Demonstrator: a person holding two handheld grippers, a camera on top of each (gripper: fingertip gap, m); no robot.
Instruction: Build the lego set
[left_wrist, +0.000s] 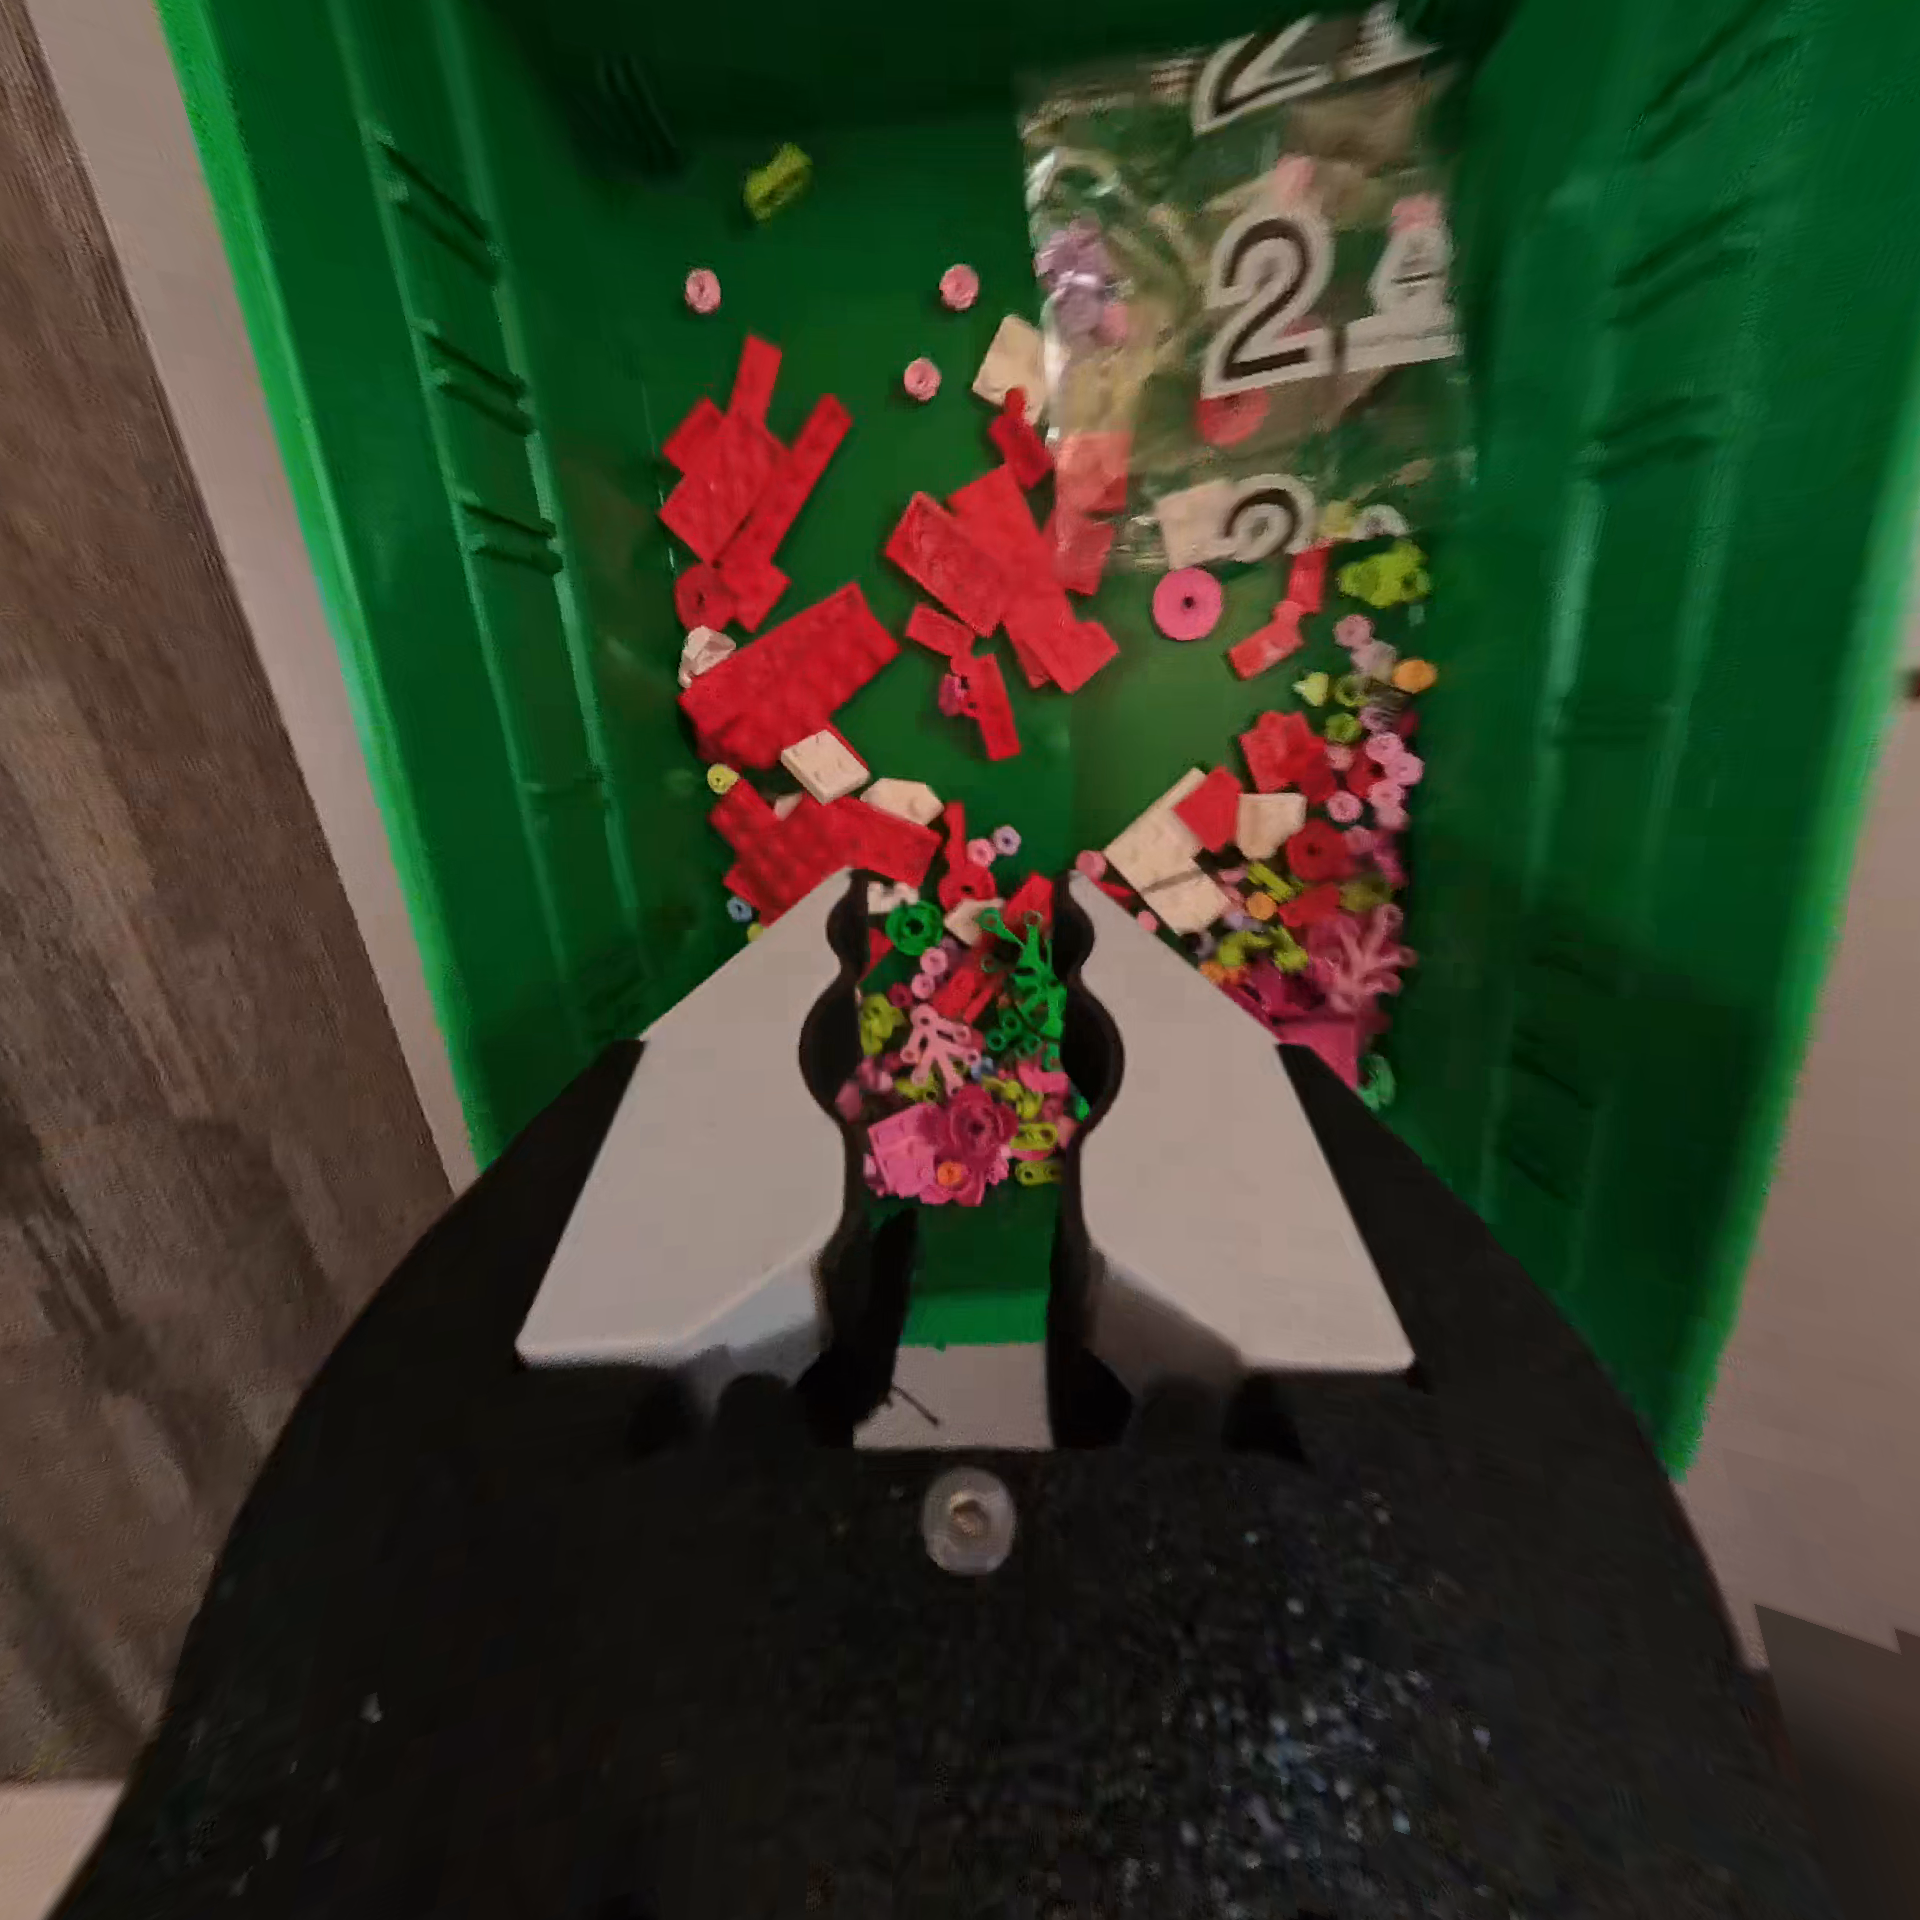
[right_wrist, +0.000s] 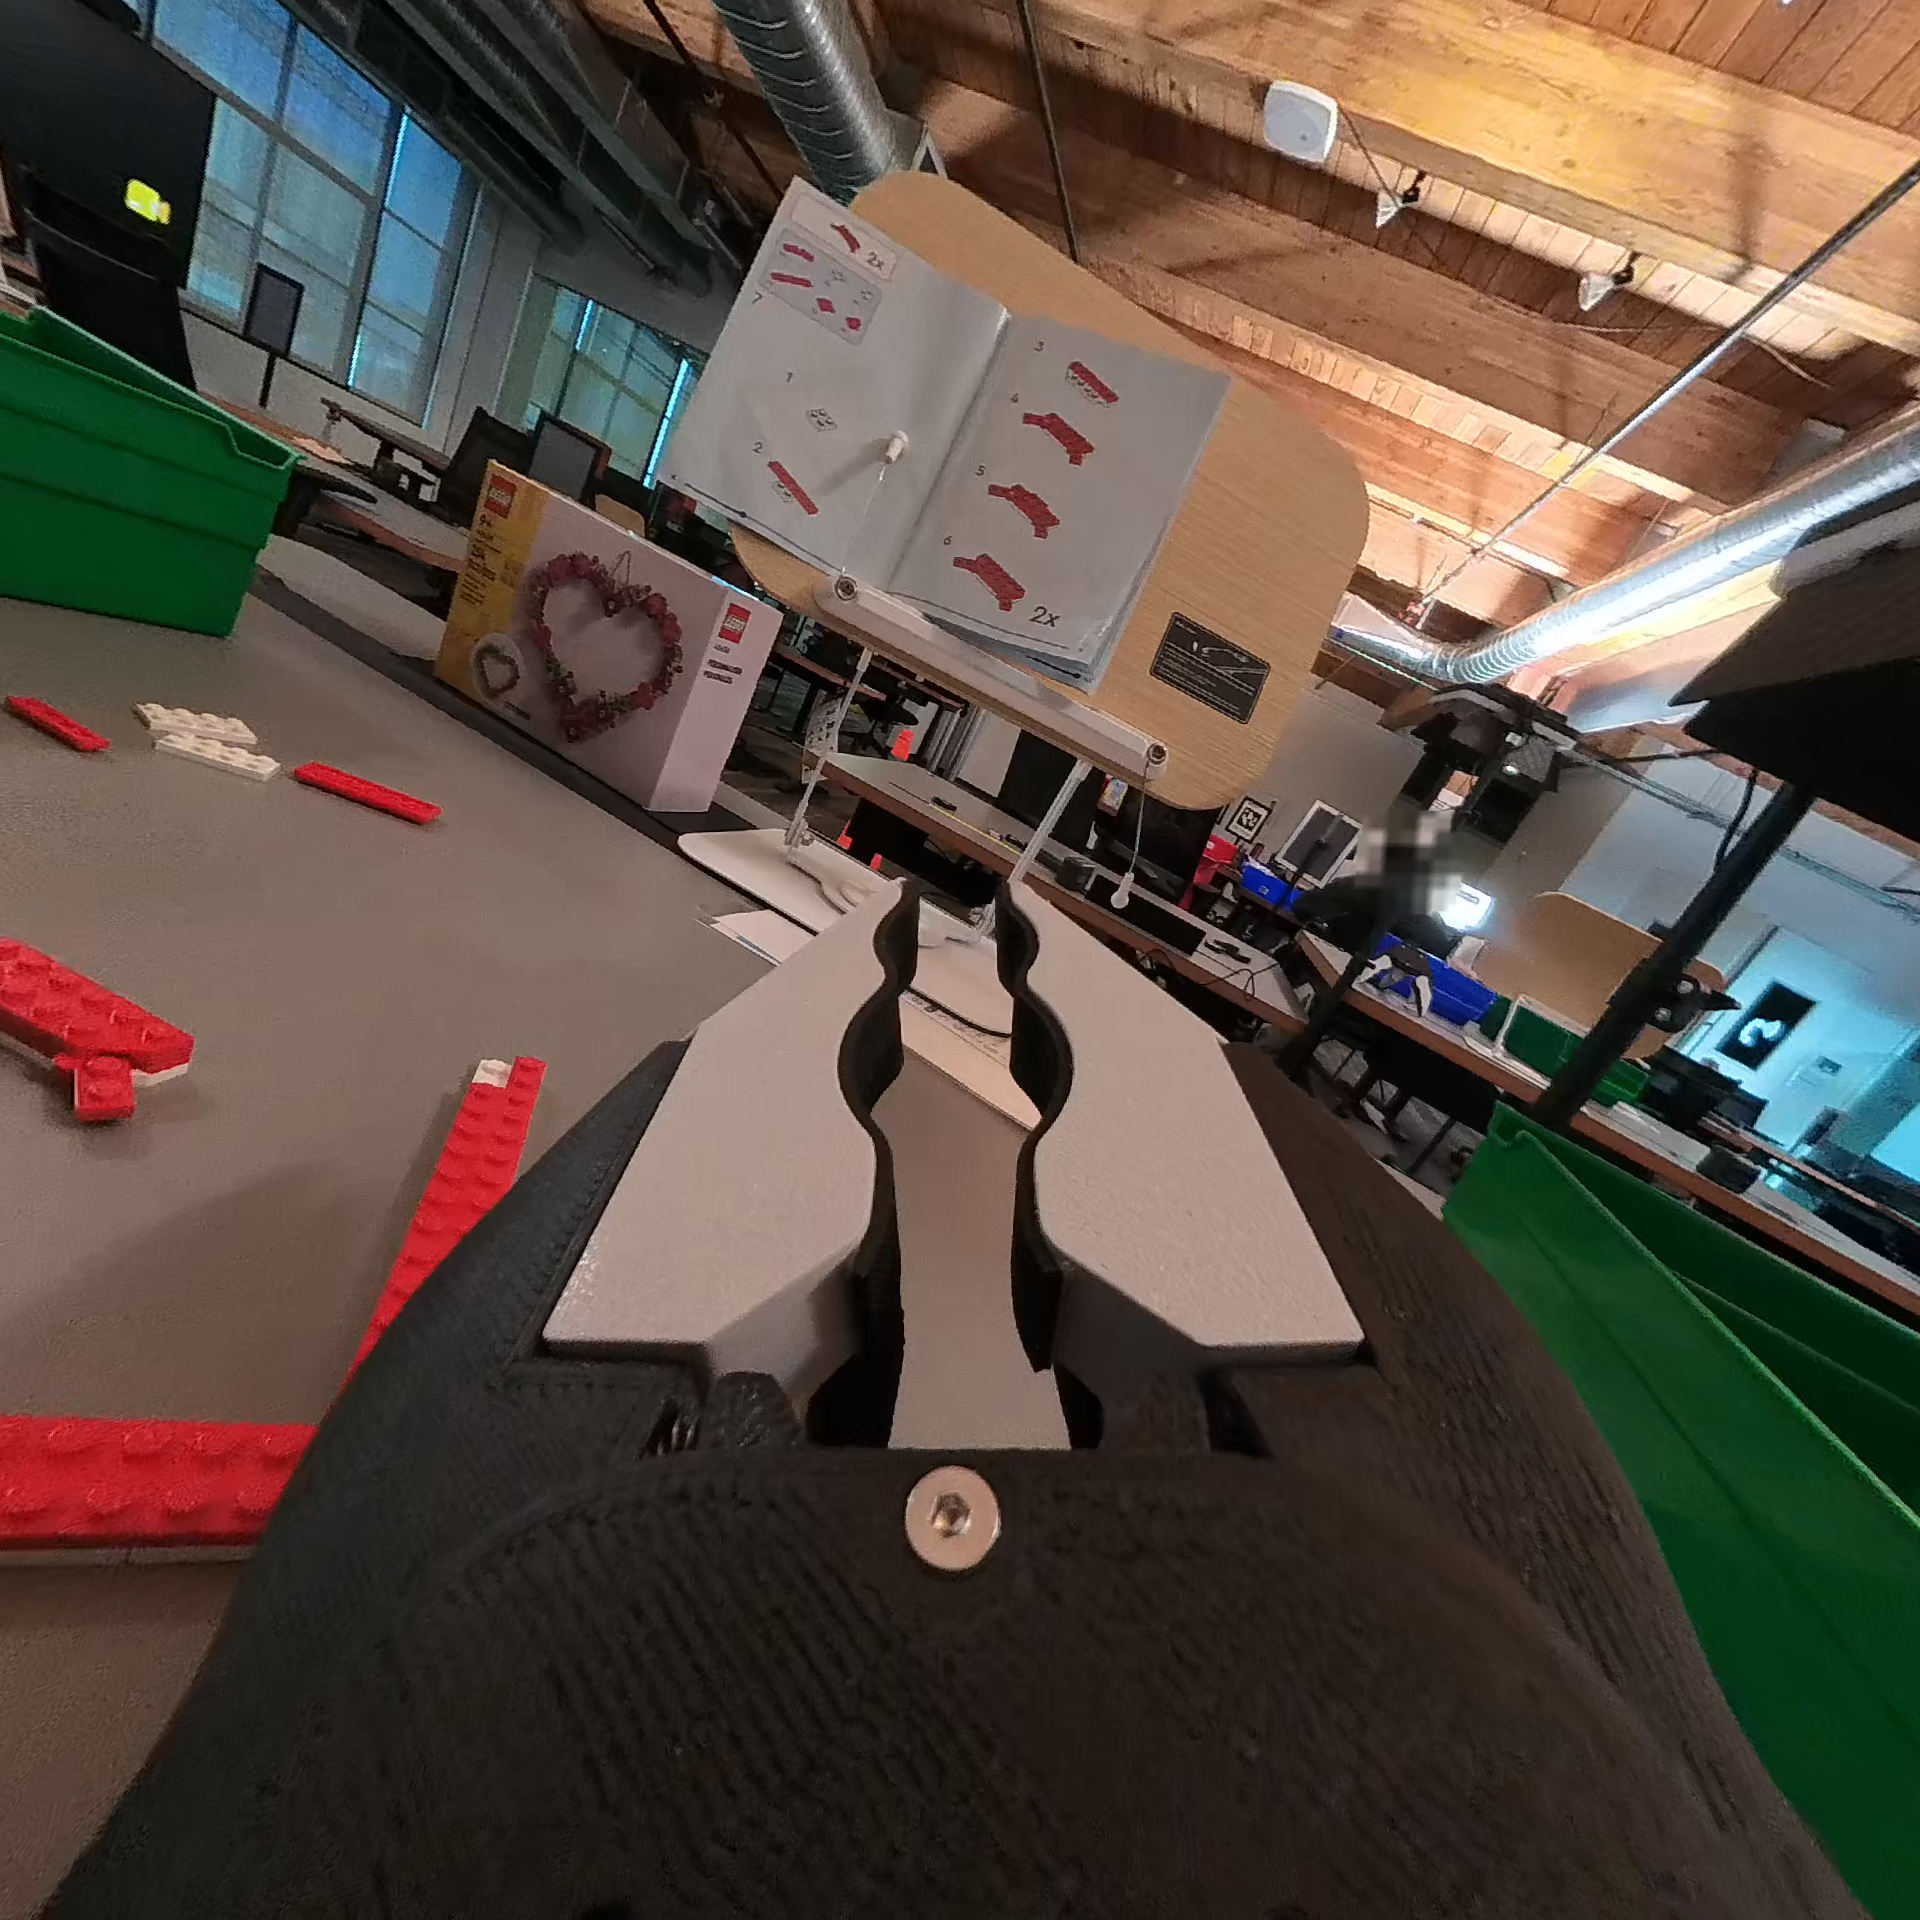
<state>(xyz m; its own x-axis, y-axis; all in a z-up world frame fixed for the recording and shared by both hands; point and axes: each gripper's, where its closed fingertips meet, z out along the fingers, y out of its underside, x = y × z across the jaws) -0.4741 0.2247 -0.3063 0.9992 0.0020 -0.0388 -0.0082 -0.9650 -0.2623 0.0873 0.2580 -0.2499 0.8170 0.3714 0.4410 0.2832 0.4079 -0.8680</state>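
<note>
My left gripper (left_wrist: 958, 883) is open and empty, held above a green bin (left_wrist: 499, 582) of loose lego pieces. Red plates (left_wrist: 784, 675) lie in the bin's middle, white plates (left_wrist: 1153, 852) to the right, and small pink and green flower parts (left_wrist: 956, 1060) show between my fingers. A clear numbered bag (left_wrist: 1247, 312) lies at the bin's far right. My right gripper (right_wrist: 951, 894) is open and empty, low over the grey table (right_wrist: 312, 987). A long red plate assembly (right_wrist: 457, 1195) lies on the table to its left. An open instruction booklet (right_wrist: 935, 436) rests on a wooden stand.
The lego box (right_wrist: 613, 644) stands behind the table's far edge. Loose red (right_wrist: 364, 795) and white plates (right_wrist: 197, 732) and another red assembly (right_wrist: 83, 1029) lie at the left. Green bins stand at the far left (right_wrist: 114, 478) and near right (right_wrist: 1714, 1403). The gap from one gripper's tips to the other's is roughly 55 cm. Between my right fingertips and the red assembly (right_wrist: 83, 1029) there is roughly 20 cm.
</note>
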